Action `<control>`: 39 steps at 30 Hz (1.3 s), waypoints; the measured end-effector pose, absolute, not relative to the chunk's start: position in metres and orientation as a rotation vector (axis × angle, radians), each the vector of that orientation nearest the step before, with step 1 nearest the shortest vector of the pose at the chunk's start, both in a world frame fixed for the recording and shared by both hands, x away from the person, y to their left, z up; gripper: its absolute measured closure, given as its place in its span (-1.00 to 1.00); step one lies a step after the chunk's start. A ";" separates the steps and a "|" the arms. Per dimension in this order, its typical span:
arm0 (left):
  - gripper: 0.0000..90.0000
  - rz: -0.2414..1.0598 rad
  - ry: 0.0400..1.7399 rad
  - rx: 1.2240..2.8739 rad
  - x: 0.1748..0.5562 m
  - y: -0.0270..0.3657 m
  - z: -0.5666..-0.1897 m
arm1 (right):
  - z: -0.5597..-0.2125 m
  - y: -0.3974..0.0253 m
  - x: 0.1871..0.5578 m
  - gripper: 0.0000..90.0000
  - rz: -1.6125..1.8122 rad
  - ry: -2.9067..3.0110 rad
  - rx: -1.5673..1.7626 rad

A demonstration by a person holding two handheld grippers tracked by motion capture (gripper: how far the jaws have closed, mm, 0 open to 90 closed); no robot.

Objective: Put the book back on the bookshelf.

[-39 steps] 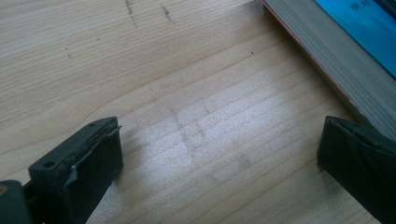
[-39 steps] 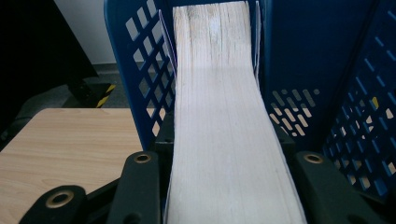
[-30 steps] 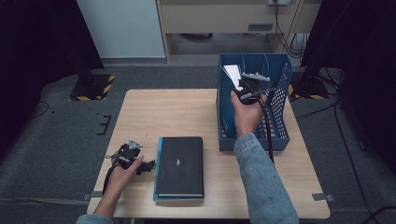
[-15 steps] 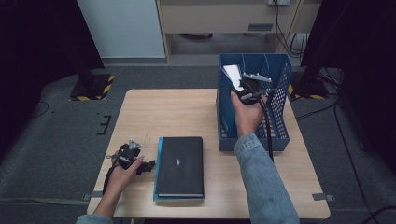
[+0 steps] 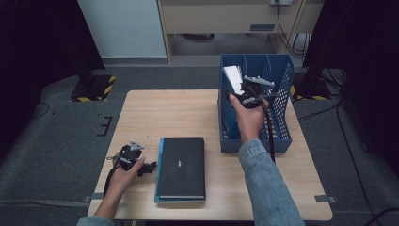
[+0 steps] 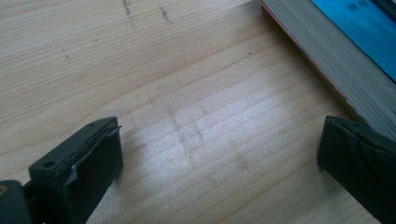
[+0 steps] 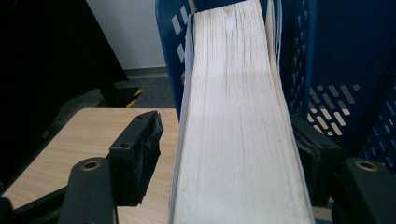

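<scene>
Right hand-held gripper [image 7: 224, 154]: we see its jaws spread around a book [image 7: 238, 116], above the blue rack [image 5: 277, 94].
Left hand-held gripper [image 6: 219, 168]: we see it spread over the bench [image 6: 187, 93], beside the black book [image 5: 181, 167].

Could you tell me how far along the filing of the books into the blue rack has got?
One book stands on edge in the blue rack. The right gripper is at it, jaws parted around its page edge, so that placement is just finishing. The black book lies flat on the table beside the open left gripper; it remains.
</scene>
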State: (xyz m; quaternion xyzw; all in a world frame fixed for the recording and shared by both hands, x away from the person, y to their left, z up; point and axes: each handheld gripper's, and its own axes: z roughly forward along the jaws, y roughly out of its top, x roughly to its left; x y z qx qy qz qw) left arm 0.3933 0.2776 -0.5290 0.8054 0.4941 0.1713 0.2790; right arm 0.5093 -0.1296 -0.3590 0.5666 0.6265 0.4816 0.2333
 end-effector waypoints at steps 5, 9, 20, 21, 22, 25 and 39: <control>-1.00 0.459 1.325 2.160 0.393 0.277 -0.529 | -0.360 -0.128 0.507 -0.32 1.352 1.738 1.553; -1.00 0.459 1.325 2.160 0.394 0.277 -0.529 | -0.360 -0.123 0.506 -0.32 1.370 1.748 1.548; -1.00 0.459 1.325 2.160 0.394 0.277 -0.529 | -0.360 -0.114 0.502 -0.34 1.388 1.767 1.529; -1.00 0.459 1.325 2.160 0.394 0.277 -0.529 | -0.360 -0.114 0.502 -0.34 1.393 1.766 1.531; -1.00 0.459 1.325 2.160 0.394 0.277 -0.529 | -0.361 -0.114 0.501 -0.34 1.398 1.766 1.529; -1.00 0.459 1.325 2.160 0.394 0.277 -0.529 | -0.361 -0.112 0.500 -0.35 1.400 1.768 1.524; -1.00 0.459 1.325 2.160 0.394 0.277 -0.529 | -0.364 -0.115 0.500 -0.50 1.392 1.814 1.504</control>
